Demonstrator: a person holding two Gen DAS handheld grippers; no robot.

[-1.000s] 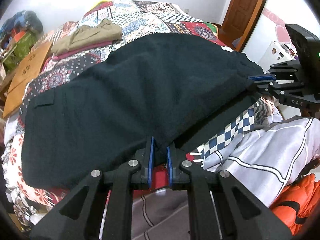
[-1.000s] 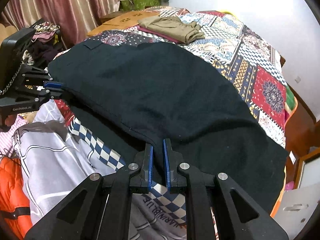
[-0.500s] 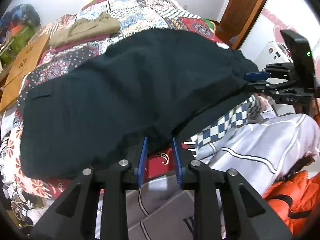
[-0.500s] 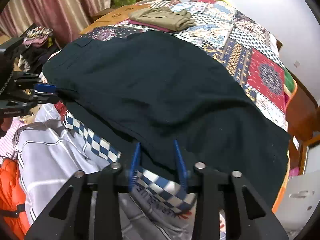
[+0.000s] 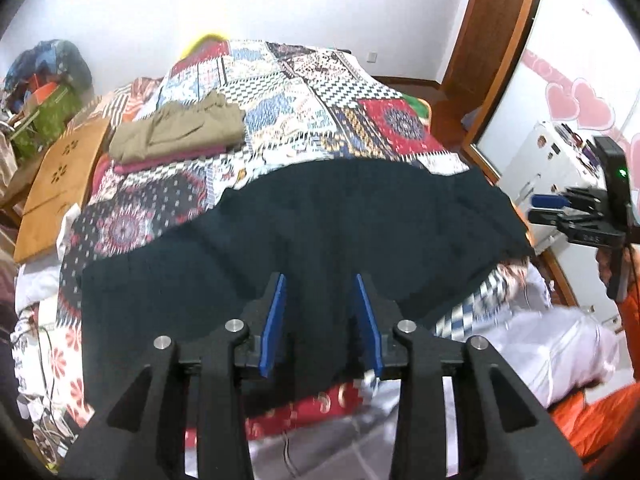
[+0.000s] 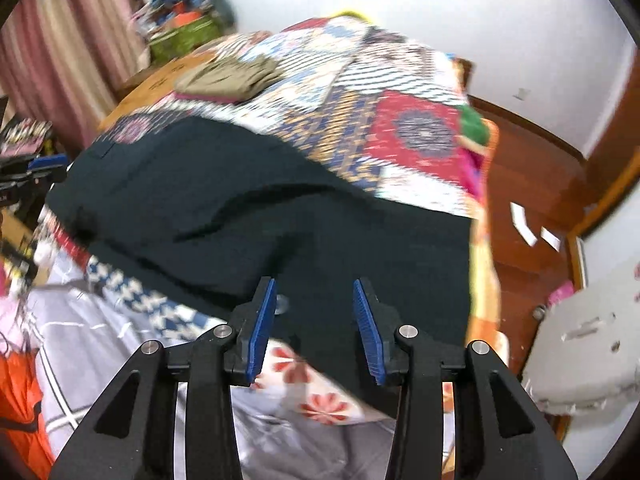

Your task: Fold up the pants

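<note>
The dark navy pants (image 5: 320, 232) lie folded lengthwise across the patchwork bed; they also show in the right wrist view (image 6: 280, 220). My left gripper (image 5: 320, 300) is open and empty, just above the pants' near edge. My right gripper (image 6: 316, 304) is open and empty over the pants' near right end. In the left wrist view the right gripper (image 5: 560, 208) sits past the pants' right end. In the right wrist view the left gripper (image 6: 40, 172) sits at the pants' left end.
Folded olive and maroon clothes (image 5: 180, 132) lie on the patchwork bedspread (image 5: 320, 92) behind the pants. A wooden board (image 5: 60, 176) lies at the left. Grey-white bedding (image 5: 540, 340) and an orange garment (image 5: 600, 420) sit at the near edge. A wooden door (image 5: 492, 40) stands at the right.
Both grippers were shut on the pants' near edge, then opened and let go. Both have lifted and tilted upward, away from the cloth, which has settled on the bed.
</note>
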